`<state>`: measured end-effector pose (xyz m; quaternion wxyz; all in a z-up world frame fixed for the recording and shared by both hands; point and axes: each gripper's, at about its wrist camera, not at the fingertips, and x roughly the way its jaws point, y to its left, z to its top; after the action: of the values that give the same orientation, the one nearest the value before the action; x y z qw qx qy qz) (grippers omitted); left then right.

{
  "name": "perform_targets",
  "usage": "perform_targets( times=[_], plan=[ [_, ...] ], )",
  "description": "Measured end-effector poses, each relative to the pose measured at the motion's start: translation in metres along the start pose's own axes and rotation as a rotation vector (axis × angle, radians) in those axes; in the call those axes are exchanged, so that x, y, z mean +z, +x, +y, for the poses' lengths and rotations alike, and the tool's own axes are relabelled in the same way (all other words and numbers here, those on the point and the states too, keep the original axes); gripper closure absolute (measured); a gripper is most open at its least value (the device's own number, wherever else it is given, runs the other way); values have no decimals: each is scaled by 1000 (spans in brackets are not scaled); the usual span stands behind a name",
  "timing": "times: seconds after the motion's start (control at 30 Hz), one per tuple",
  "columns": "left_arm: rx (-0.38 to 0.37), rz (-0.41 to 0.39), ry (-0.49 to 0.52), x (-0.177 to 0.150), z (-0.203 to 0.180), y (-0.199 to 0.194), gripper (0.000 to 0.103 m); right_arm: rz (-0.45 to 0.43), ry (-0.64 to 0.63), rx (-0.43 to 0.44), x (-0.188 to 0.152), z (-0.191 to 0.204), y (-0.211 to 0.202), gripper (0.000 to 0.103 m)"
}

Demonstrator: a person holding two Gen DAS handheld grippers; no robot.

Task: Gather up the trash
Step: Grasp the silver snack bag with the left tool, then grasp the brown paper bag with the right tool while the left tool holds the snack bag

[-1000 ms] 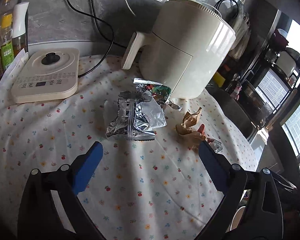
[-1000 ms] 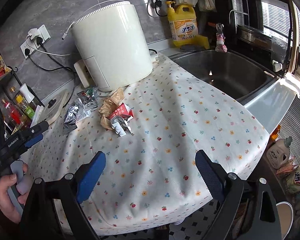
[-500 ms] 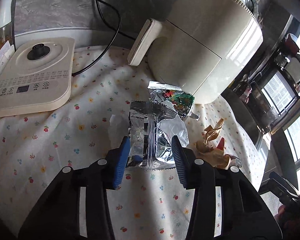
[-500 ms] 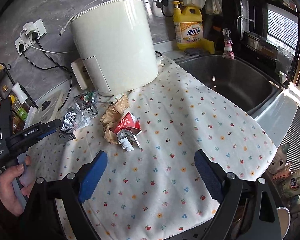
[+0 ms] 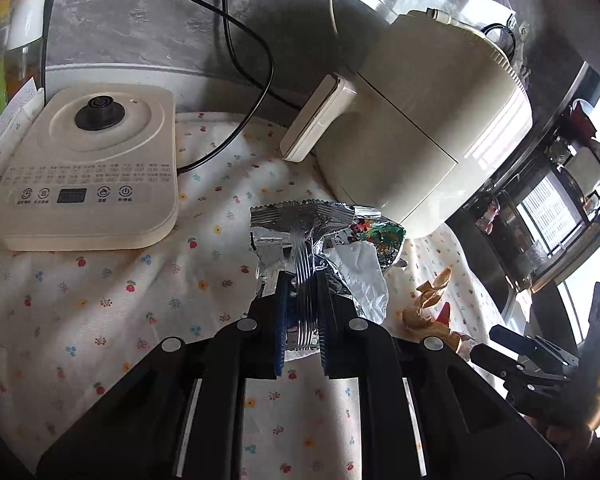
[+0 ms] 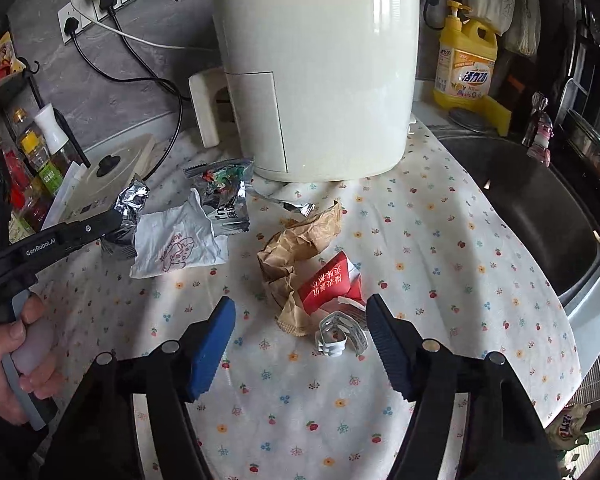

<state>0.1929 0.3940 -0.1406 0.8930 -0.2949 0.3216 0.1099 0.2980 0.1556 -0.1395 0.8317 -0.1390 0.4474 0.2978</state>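
Observation:
A silver foil wrapper [image 5: 296, 220] lies on the flowered tablecloth [image 5: 100, 300], and my left gripper [image 5: 302, 280] is closing with both pads pressed on its ribbed seam. A white paper napkin [image 5: 356, 264] and a printed foil packet [image 5: 380, 236] lie just right of it. In the right wrist view, crumpled brown paper [image 6: 296, 244], a red packet [image 6: 328, 282] and a white plastic clip [image 6: 338, 334] sit between the fingers of my right gripper [image 6: 299, 302]. Its jaws are closing, and the pads touch nothing. The left gripper [image 6: 112, 220] shows there too, in a person's hand.
A cream air fryer [image 6: 316, 68] stands behind the trash. A flat cream appliance base [image 5: 88, 168] sits at the left with cables behind it. Bottles [image 6: 36, 152] crowd the left edge. A steel sink [image 6: 532, 200] and yellow detergent bottle [image 6: 466, 68] are on the right.
My left gripper moved forward over the foil wrapper and shut on it. My right gripper came closer to the brown paper and red packet, and its jaws narrowed.

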Motion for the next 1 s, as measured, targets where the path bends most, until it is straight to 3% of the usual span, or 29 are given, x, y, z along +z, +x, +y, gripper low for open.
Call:
perform_targets(
  times=[0.3,0.33,0.47,1.0],
  plan=[
    [53,-55,-88,-10,32,-29,90,121,-31,62,7,12,36,51],
    [58,-61,-95,-12,34,-32,90,129,-36,69,7,13,38,55],
    [70,-79,-106,-18,35,-43,90,166,-62,72,3,16,41,92],
    [60,-101,-25,-39,-18,-67,90,32,-82,134,-15,5,-33,96]
  ],
)
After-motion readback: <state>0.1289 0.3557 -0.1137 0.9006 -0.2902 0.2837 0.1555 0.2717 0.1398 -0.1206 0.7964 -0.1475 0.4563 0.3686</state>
